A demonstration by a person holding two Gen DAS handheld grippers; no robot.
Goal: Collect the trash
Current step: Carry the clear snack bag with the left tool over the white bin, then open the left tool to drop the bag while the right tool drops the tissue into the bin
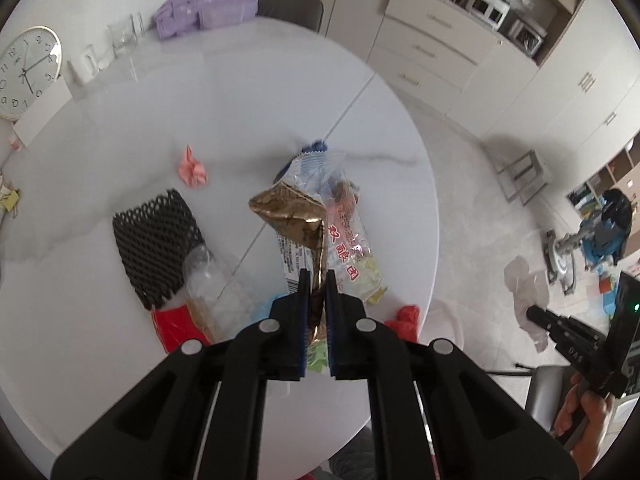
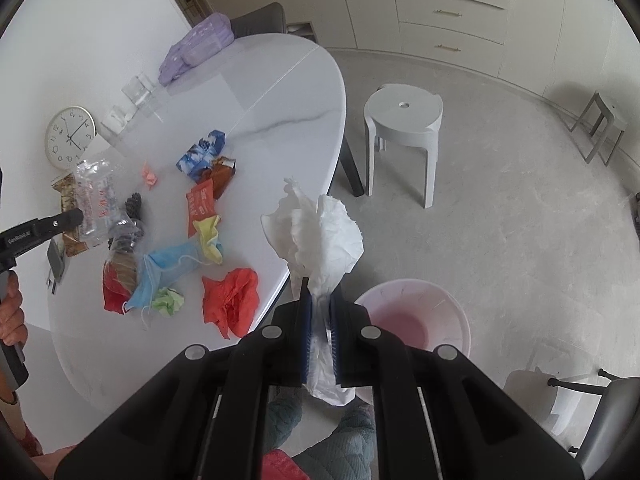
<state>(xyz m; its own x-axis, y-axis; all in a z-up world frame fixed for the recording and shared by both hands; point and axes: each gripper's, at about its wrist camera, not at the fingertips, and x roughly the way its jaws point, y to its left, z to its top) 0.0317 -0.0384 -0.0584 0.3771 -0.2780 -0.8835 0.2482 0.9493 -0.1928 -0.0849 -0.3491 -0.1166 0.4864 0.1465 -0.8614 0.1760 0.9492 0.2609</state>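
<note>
Trash lies scattered over the white marble table [image 2: 288, 92]: at the left edge of the right wrist view, the left gripper [image 2: 76, 216] pinches a clear plastic wrapper [image 2: 94, 200] together with a gold foil wrapper [image 1: 296, 216], both raised above the tabletop. Its own camera shows the jaws pressed tight on the gold foil, with the clear printed wrapper hanging just behind it. Beside that, on the table, sit a black foam net [image 1: 154, 248], a small pink paper scrap [image 1: 192, 168], a blue face mask [image 2: 168, 272], a yellow scrap [image 2: 210, 236], a green crumpled wad [image 2: 168, 300] and a red plastic piece [image 2: 230, 300] near the table's edge. Further right, the right gripper [image 2: 320, 304] is clamped on a crumpled white tissue [image 2: 320, 232], held past the table edge, above a pink bin [image 2: 412, 320] on the floor. A white stool [image 2: 404, 120] stands beyond.
</note>
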